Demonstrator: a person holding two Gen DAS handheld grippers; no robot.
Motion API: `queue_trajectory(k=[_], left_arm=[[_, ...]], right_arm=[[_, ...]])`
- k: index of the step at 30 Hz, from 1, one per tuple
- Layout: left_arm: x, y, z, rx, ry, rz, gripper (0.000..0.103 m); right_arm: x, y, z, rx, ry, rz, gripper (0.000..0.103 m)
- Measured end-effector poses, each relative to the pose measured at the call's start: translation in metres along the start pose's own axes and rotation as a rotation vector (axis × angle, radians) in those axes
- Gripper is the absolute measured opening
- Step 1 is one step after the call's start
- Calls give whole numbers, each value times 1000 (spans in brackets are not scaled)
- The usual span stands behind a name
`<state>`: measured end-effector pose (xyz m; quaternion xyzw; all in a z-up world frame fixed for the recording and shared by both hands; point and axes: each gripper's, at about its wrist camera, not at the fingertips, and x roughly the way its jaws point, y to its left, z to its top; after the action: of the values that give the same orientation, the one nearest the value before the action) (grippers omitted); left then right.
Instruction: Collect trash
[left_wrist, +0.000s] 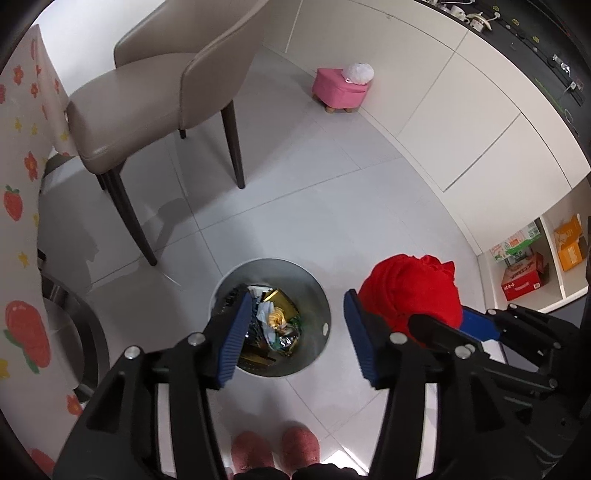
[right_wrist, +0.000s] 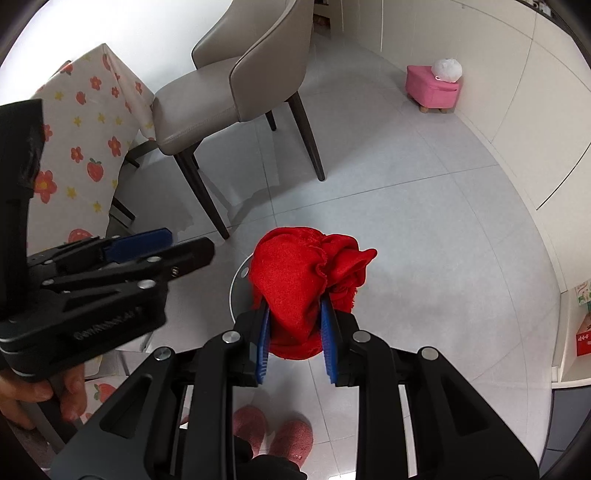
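Red fleece cloth (right_wrist: 295, 291) bulged from between the blue pads of the right gripper (right_wrist: 295, 343), whose fingers (right_wrist: 327, 343) pinched it at its lower part so that the bunched bulk rose beyond their tips. The left gripper (left_wrist: 291, 332) hung with its fingers (left_wrist: 231, 339) spread apart and nothing between the pads; no earlier view was there to compare. Directly beyond and between those spread fingers stood a round metal bin (left_wrist: 317, 295) on the pale tiled floor (left_wrist: 332, 206), open-topped and holding mixed rubbish: crumpled paper, a gold-coloured packet and dark wrappers, none of whose print could be read. In the left wrist view the red cloth sat just to the right of the right-hand finger, beside the bin's rim; in the right wrist view the cloth hid most of the bin. White lettering ran along the left gripper's black body (right_wrist: 107, 325) but was too blurred to read. Past the fingertips stood a beige chair (left_wrist: 147, 103), a pink stool (left_wrist: 340, 86) with a white bundle (left_wrist: 358, 72) on it, and a strawberry-printed tablecloth (right_wrist: 85, 122). Cartons (left_wrist: 517, 247) on a shelf to the right bore print too small to make out. Pink slippers (left_wrist: 273, 452) showed below the fingers.
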<state>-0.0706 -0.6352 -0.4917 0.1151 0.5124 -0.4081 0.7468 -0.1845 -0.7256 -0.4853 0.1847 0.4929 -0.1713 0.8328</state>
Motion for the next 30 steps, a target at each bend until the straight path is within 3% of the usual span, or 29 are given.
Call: queue_trajectory(k=[6, 9, 11, 17, 26, 30], left_arm=[[-11, 8, 3, -22, -23, 39, 55], [-15, 14, 2, -32, -31, 60, 55], [-17, 19, 3, -39, -33, 76, 56], [-32, 29, 6, -71, -35, 123, 60], [-110, 22, 28, -75, -42, 167, 78], [-164, 18, 40, -93, -59, 172, 83]], right_arm=[[10, 6, 10, -39, 18, 22, 23], [15, 12, 14, -55, 17, 28, 32], [16, 16, 16, -66, 6, 20, 48], [9, 24, 27, -76, -10, 16, 49], [-63, 43, 52, -99, -3, -8, 49], [-113, 57, 67, -121, -29, -24, 61]])
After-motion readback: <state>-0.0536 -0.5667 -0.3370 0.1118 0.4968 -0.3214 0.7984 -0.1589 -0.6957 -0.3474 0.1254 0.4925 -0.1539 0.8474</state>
